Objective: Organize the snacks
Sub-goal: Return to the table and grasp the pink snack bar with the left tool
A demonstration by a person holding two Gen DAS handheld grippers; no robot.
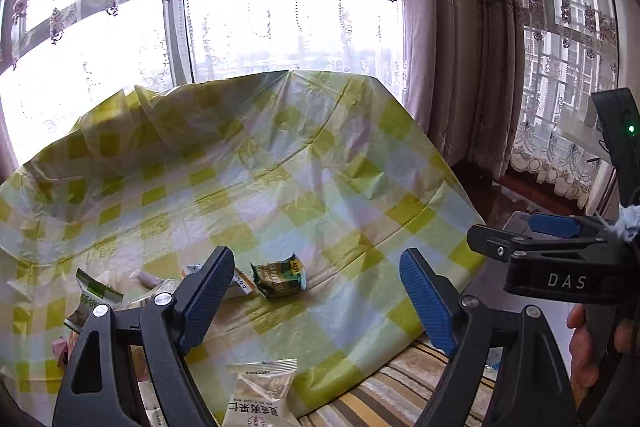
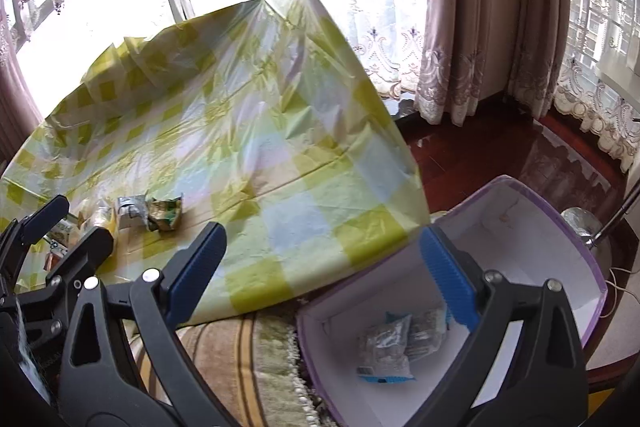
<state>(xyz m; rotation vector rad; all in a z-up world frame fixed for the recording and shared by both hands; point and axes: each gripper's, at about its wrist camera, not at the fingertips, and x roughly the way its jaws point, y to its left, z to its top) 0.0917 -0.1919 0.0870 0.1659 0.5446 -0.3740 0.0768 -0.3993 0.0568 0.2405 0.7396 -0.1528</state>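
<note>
My left gripper [image 1: 316, 287] hangs open over the near part of the checked table [image 1: 304, 155] with nothing between its fingers. Just beyond it lies a crumpled green snack packet [image 1: 278, 279], a white packet [image 1: 260, 399] lies below it, and more snacks [image 1: 100, 299] are piled at the left. My right gripper [image 2: 324, 259] is open and empty beside the table's corner, over the near left edge of a purple box [image 2: 560, 227]. Two clear snack packets [image 2: 388, 347] lie on the box's white floor. The green packet [image 2: 164, 215] and the left gripper [image 2: 68, 231] show at the left of the right wrist view.
The right gripper [image 1: 520, 233], with a hand under it, is at the right edge of the left wrist view. A striped rug [image 2: 240, 367] lies under the table's edge. Dark wood floor [image 2: 480, 155], curtains [image 2: 460, 27] and a metal stand [image 2: 580, 223] are beyond the box.
</note>
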